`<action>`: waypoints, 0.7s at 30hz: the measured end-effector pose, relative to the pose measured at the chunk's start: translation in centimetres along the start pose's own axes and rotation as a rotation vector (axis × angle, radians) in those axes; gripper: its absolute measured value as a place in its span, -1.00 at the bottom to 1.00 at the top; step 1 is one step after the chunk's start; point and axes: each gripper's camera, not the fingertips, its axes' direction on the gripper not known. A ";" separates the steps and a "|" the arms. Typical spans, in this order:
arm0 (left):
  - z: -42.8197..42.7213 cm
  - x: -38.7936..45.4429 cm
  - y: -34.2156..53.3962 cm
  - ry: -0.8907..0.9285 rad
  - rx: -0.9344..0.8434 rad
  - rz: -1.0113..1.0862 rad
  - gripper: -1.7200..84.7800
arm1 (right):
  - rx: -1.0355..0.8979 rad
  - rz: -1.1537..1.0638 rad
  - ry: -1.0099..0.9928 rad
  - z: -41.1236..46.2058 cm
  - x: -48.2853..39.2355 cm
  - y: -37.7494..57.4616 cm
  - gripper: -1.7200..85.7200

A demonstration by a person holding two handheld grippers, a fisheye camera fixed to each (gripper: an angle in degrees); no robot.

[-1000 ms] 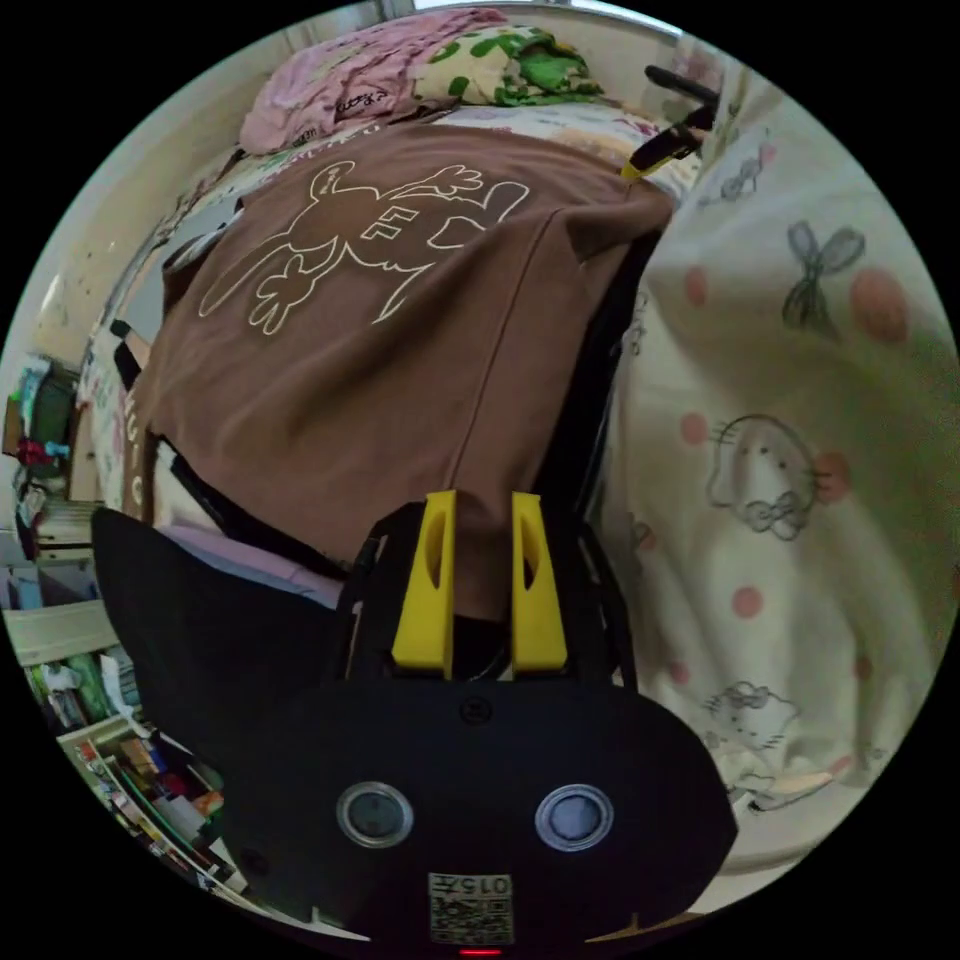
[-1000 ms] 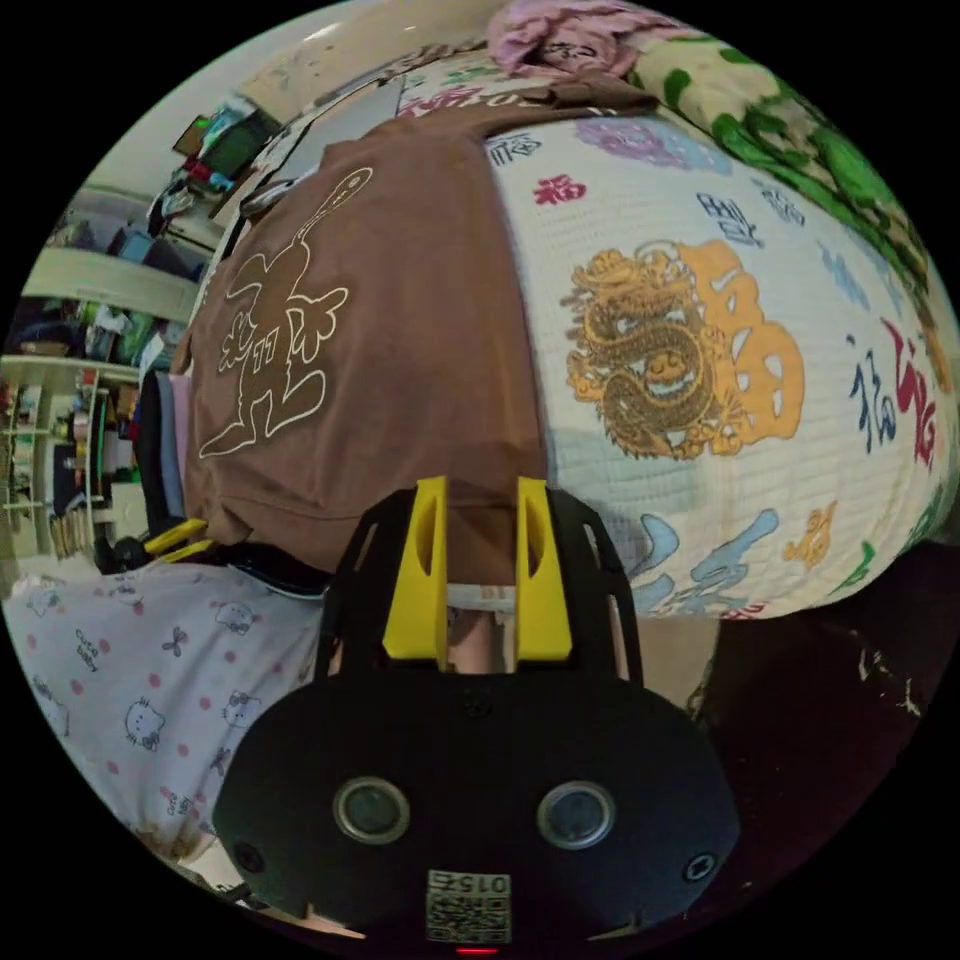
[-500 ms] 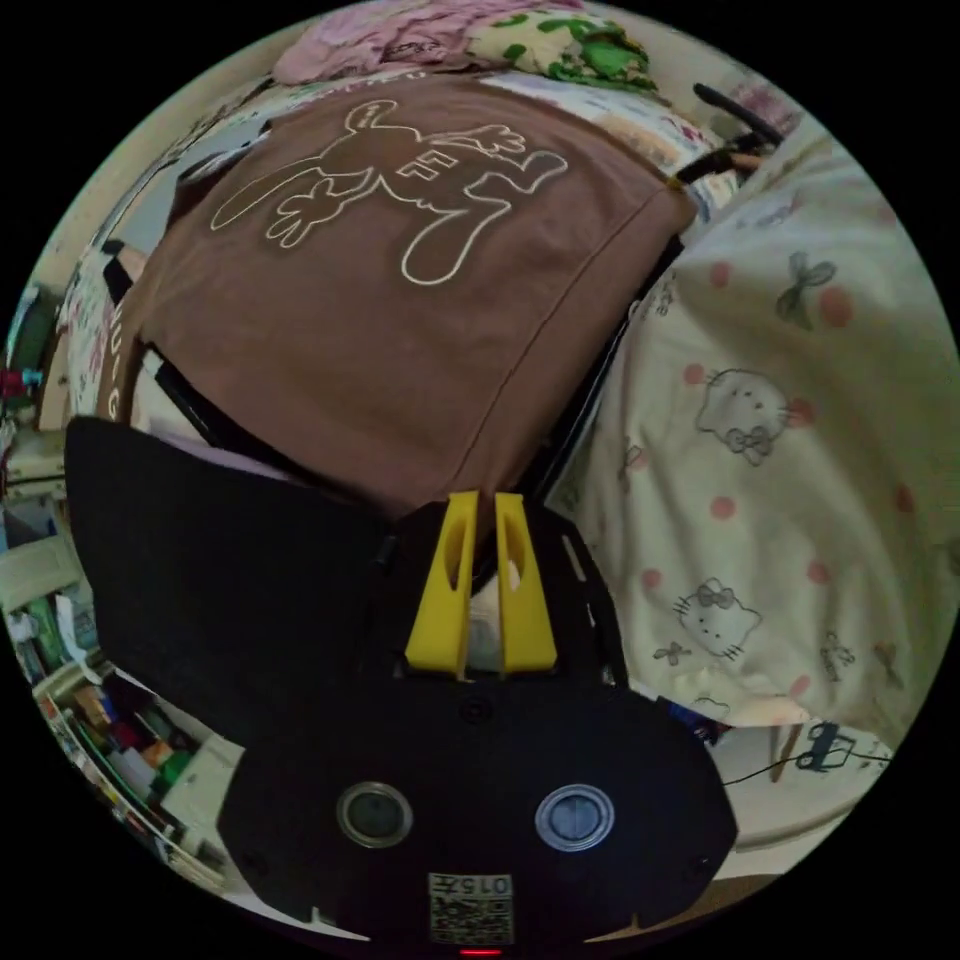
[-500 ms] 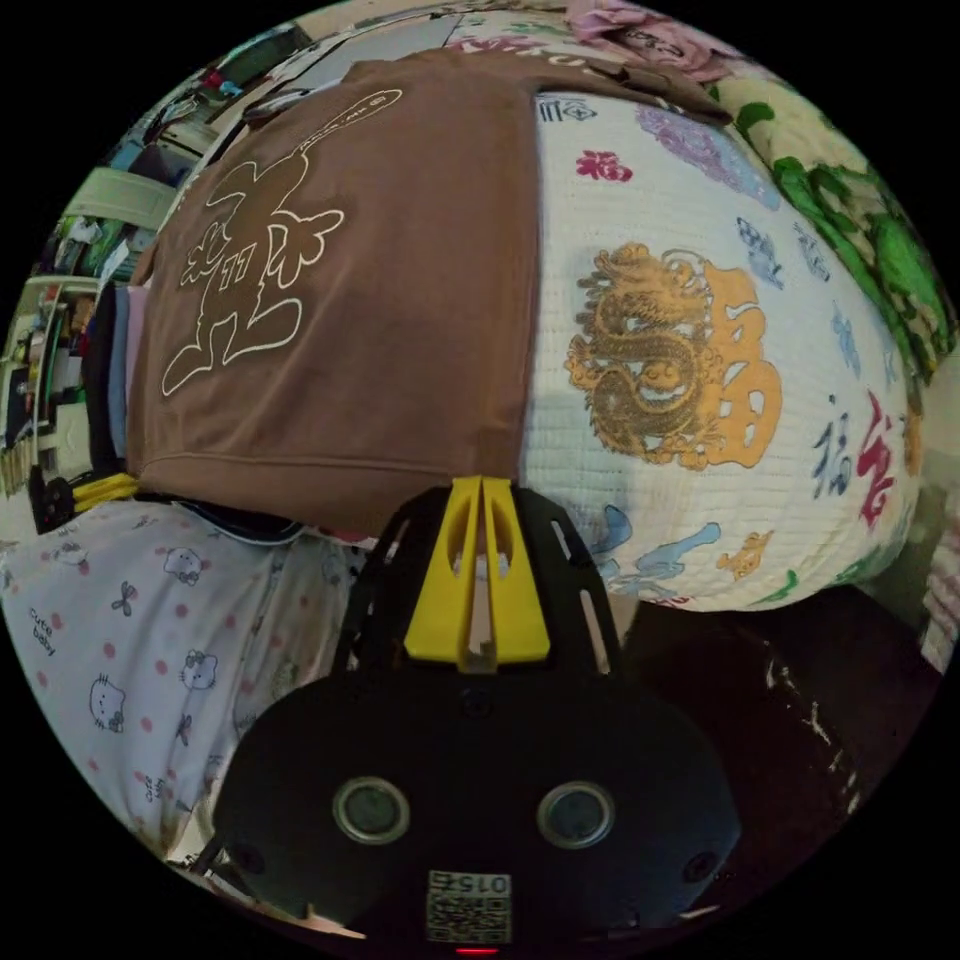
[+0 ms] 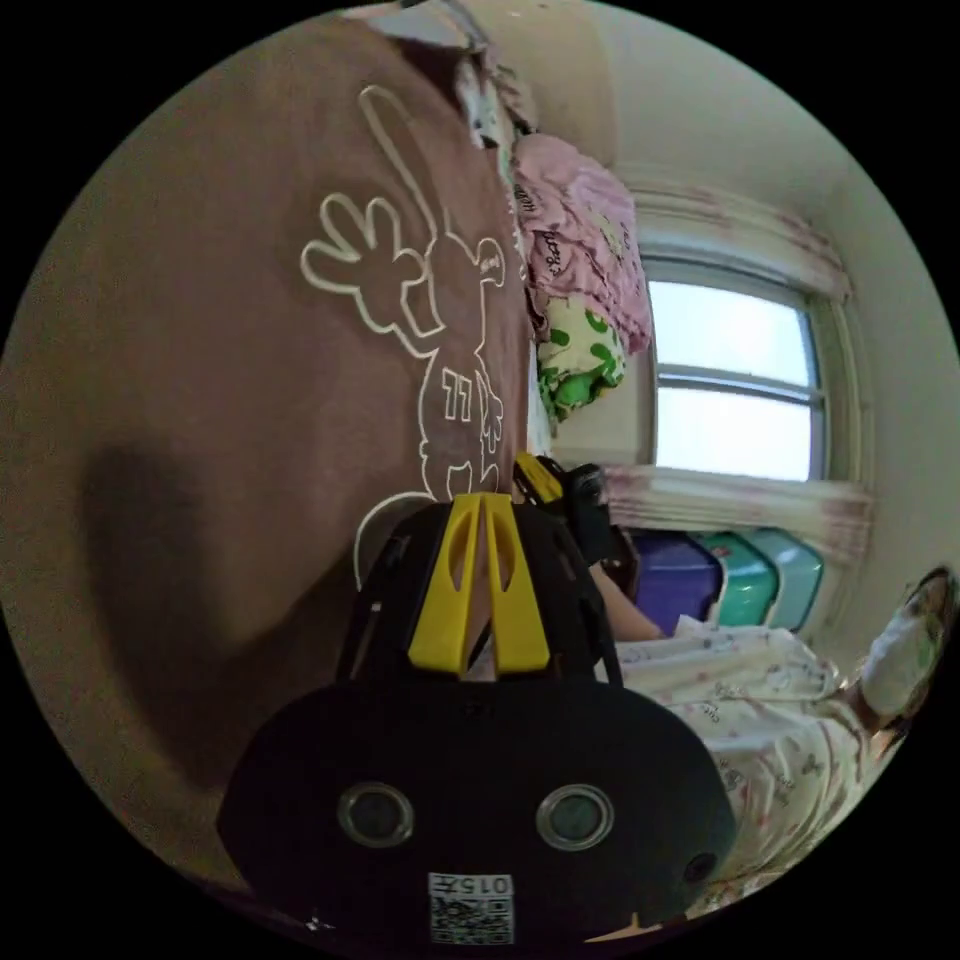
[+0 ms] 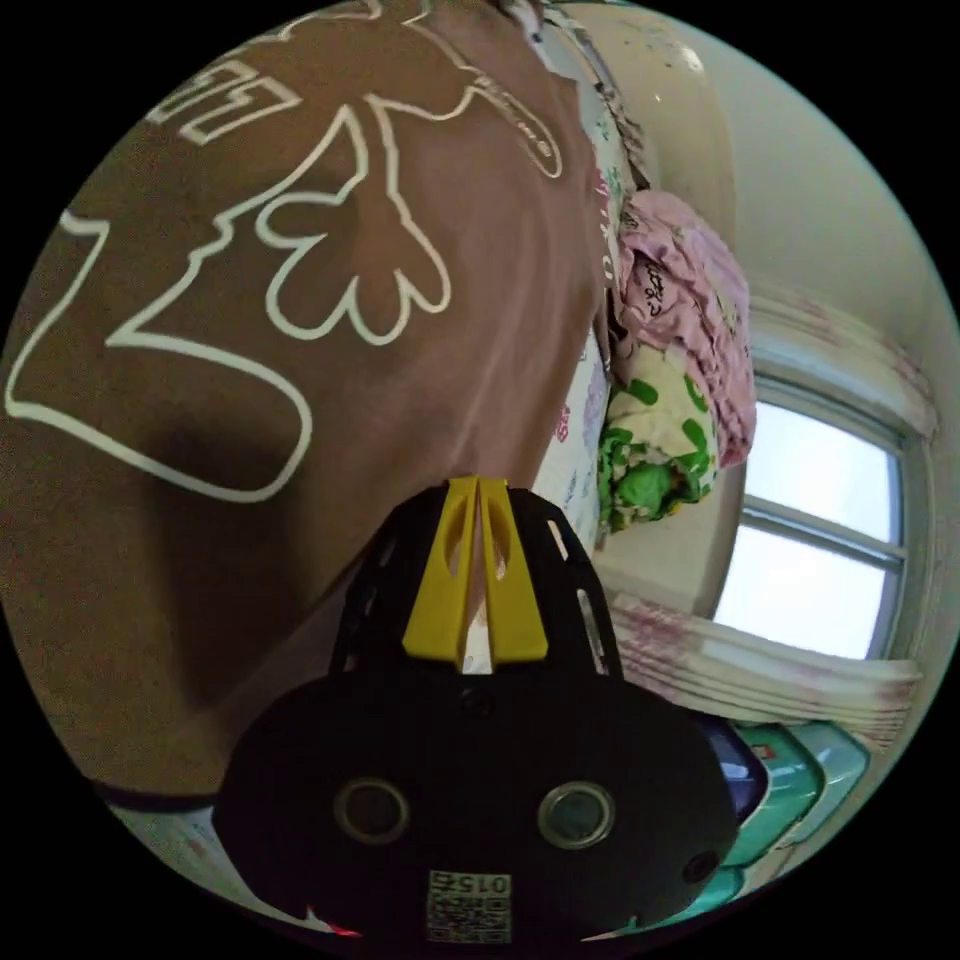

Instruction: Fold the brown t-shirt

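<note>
The brown t-shirt (image 5: 230, 400), with a white outline figure printed on it, spreads close across the left gripper view and likewise as the brown t-shirt (image 6: 300, 300) in the right gripper view. My left gripper (image 5: 482, 498) has its yellow jaws pressed together on the shirt's edge. My right gripper (image 6: 477, 483) is shut on the shirt's edge too, and it also appears as the right gripper (image 5: 560, 490) just beyond the left one, with a person's hand (image 5: 625, 610) behind it.
A pink cloth (image 5: 580, 240) and a green-and-white bundle (image 5: 575, 360) lie past the shirt. Behind them is a window (image 5: 735, 370) with purple and teal storage bins (image 5: 740, 580) under it. A person in patterned clothes (image 5: 770, 700) is at lower right.
Both grippers went from open a second ago to shut on the shirt's edge. Both views have swung toward the window, and the shirt now sits raised close to the cameras.
</note>
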 end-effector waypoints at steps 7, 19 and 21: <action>2.3 -7.0 0.4 0.368 -0.032 -0.177 -0.88 | 0.030 -0.081 0.409 7.8 -5.5 4.0 -0.98; 7.6 -8.3 0.6 0.324 -0.033 -0.242 -0.98 | 0.013 -0.087 0.497 20.7 -5.5 10.9 -0.98; 8.5 -8.3 0.7 0.325 -0.033 -0.242 -0.98 | 0.012 -0.088 0.498 22.9 -5.1 12.2 -0.98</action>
